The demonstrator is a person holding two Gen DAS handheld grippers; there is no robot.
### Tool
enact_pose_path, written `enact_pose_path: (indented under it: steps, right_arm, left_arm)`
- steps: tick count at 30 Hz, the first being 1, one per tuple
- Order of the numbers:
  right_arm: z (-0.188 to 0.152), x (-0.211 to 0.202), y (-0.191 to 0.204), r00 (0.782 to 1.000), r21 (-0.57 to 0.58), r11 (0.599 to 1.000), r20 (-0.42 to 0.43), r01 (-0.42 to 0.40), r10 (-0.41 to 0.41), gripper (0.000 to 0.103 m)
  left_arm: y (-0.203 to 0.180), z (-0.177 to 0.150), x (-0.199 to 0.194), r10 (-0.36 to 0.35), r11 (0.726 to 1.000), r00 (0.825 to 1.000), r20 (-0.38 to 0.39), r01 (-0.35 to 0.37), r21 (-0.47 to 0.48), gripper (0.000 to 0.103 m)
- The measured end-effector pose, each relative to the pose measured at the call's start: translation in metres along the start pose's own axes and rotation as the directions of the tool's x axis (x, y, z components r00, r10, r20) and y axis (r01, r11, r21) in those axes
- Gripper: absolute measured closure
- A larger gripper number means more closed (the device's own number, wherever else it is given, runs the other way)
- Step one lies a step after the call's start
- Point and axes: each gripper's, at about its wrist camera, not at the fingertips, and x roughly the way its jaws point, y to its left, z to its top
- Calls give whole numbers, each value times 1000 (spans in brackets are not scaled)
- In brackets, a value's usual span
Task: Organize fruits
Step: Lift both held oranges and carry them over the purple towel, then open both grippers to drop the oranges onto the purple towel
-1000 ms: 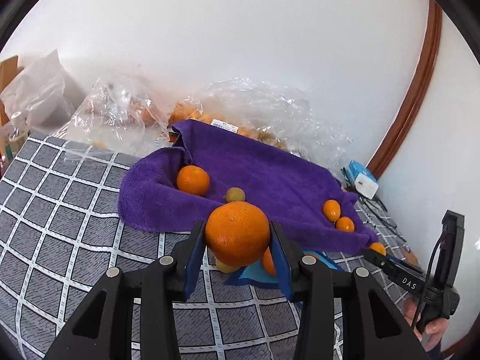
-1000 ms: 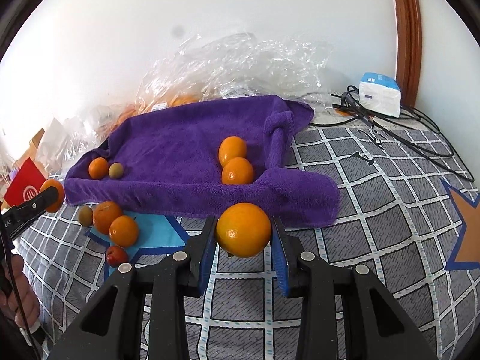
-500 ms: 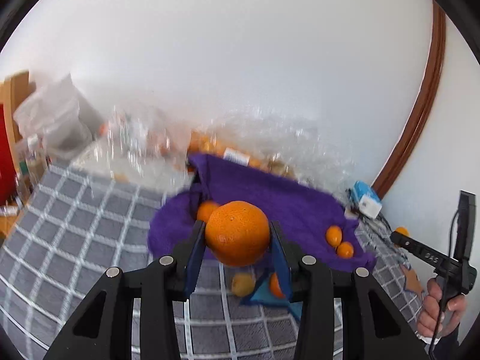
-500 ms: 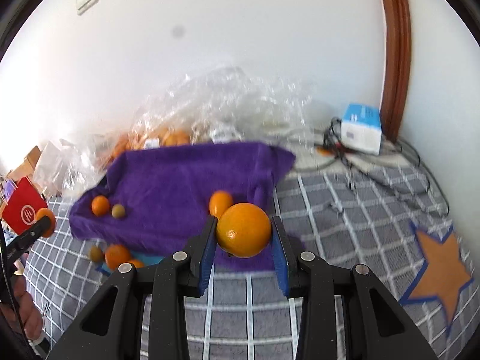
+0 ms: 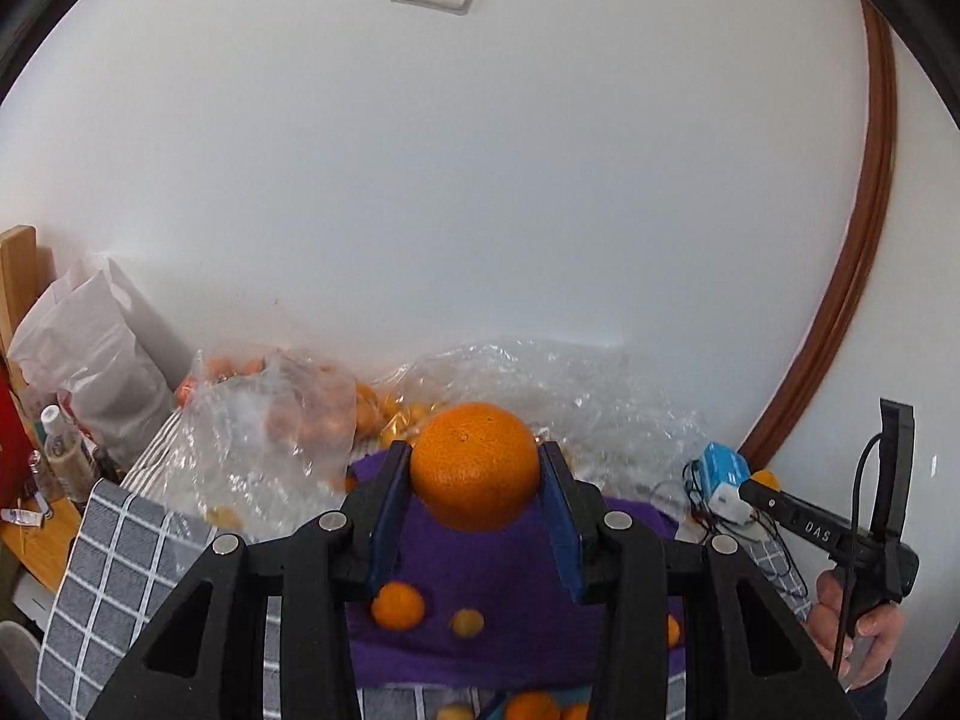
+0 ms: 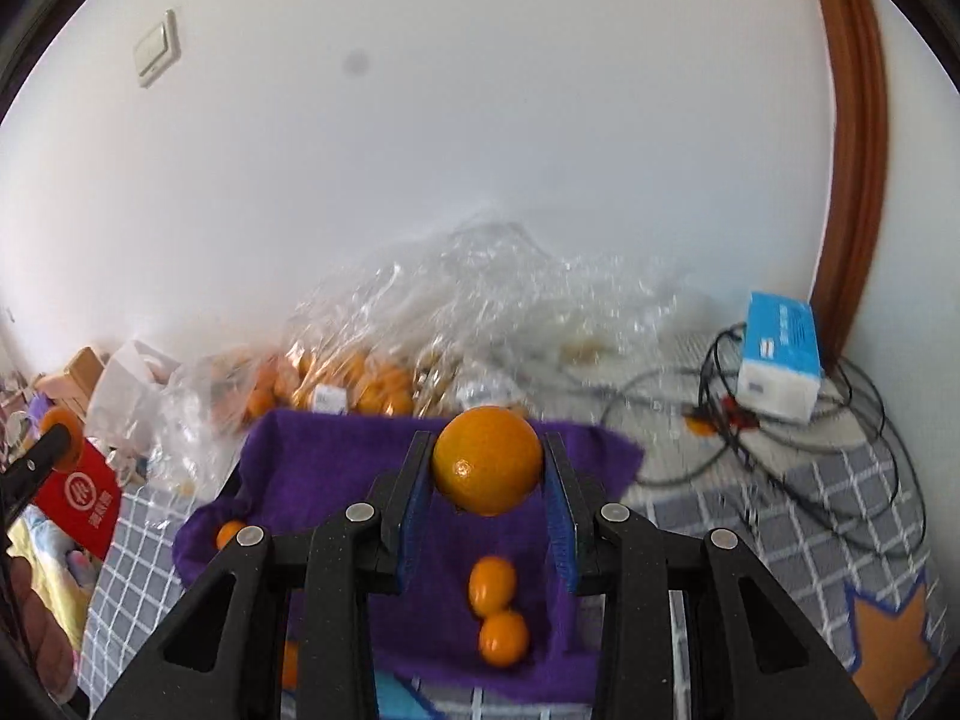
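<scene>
My left gripper (image 5: 475,468) is shut on a large orange (image 5: 475,465), held high above the purple towel (image 5: 480,618). A small orange (image 5: 397,605) and a yellowish fruit (image 5: 467,623) lie on the towel below it. My right gripper (image 6: 487,462) is shut on a smoother orange (image 6: 487,461), also raised over the purple towel (image 6: 336,462). Two small oranges (image 6: 493,585) sit together on the towel under it, and another small orange (image 6: 229,534) rests at the towel's left edge. In the left wrist view the right gripper (image 5: 759,483) appears at the right with a hand on its handle.
Clear plastic bags of oranges (image 6: 360,384) are piled against the white wall behind the towel. A blue and white box (image 6: 780,357) with tangled black cables (image 6: 828,456) lies at the right. A white bag (image 5: 90,360) and bottles stand left. More fruit (image 5: 531,708) lies on the checked cloth (image 5: 114,576).
Both grippers have risen with their oranges still gripped. The towel and loose fruit now sit lower and smaller in both views, and more wall shows, including a light switch.
</scene>
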Motion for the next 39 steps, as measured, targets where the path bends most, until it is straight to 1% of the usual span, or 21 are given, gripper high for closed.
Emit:
enact_pose_path:
  steps: [2, 3, 5, 8, 11, 14, 15, 19, 22, 24, 28, 30, 32, 34, 36, 39]
  right_arm:
    - [6, 9, 1, 1000, -5, 1000, -4, 11, -11, 68]
    - [8, 17, 0, 1000, -1, 1000, -11, 6, -6, 68]
    - [7, 29, -1, 999, 9, 1000, -32, -6, 6, 68]
    - [-3, 56, -1, 996, 19, 1000, -92, -19, 21, 68]
    - [-14, 79, 0, 989, 7, 1000, -147, -20, 21, 68]
    - [-22, 107, 0, 970, -18, 1000, -243, -13, 9, 68]
    - [-25, 112, 1, 965, -34, 999, -263, -15, 6, 68]
    - [-36, 128, 4, 949, -85, 996, -312, 12, -38, 68]
    - [-39, 138, -1, 932, -69, 998, -360, 15, -39, 68]
    - [-41, 142, -3, 923, -52, 999, -384, 7, -27, 68]
    - [-45, 147, -3, 914, -93, 995, -398, 42, -76, 68]
    - [-45, 147, -4, 913, -91, 995, -400, 40, -74, 68]
    - [-44, 145, -4, 914, -93, 995, -402, 26, -61, 65]
    - [-42, 140, -4, 921, -98, 995, -384, 24, -60, 56]
    - [-37, 134, -4, 931, -104, 994, -360, 23, -59, 52]
    - [-32, 127, -5, 939, -110, 994, -338, 25, -61, 51]
  left_arm:
    - [0, 6, 15, 3, 1000, 1000, -3, -3, -14, 63]
    - [-1, 7, 22, 9, 1000, 1000, -4, -9, -10, 63]
    - [-2, 7, 34, -3, 1000, 1000, -10, 3, -2, 63]
    - [-1, 1, 56, 0, 1000, 1000, -24, 0, -3, 63]
    - [2, -11, 78, 20, 1000, 998, -57, -19, 17, 63]
    - [8, -25, 98, 42, 999, 994, -98, -39, 27, 63]
    - [13, -30, 107, 46, 999, 992, -120, -43, 23, 63]
    - [19, -43, 125, 44, 999, 982, -184, -41, 23, 63]
    - [21, -53, 130, 22, 1000, 973, -229, -21, 7, 63]
    - [22, -61, 137, 26, 1000, 965, -259, -26, 1, 63]
    - [16, -73, 152, 60, 998, 947, -315, -54, 28, 63]
    - [12, -78, 158, 82, 996, 937, -341, -67, 54, 63]
    - [11, -80, 160, 93, 995, 929, -359, -74, 66, 63]
    - [10, -82, 162, 98, 994, 921, -376, -77, 71, 63]
    - [9, -85, 165, 98, 994, 915, -392, -74, 74, 63]
    - [11, -87, 168, 98, 995, 908, -408, -77, 68, 63]
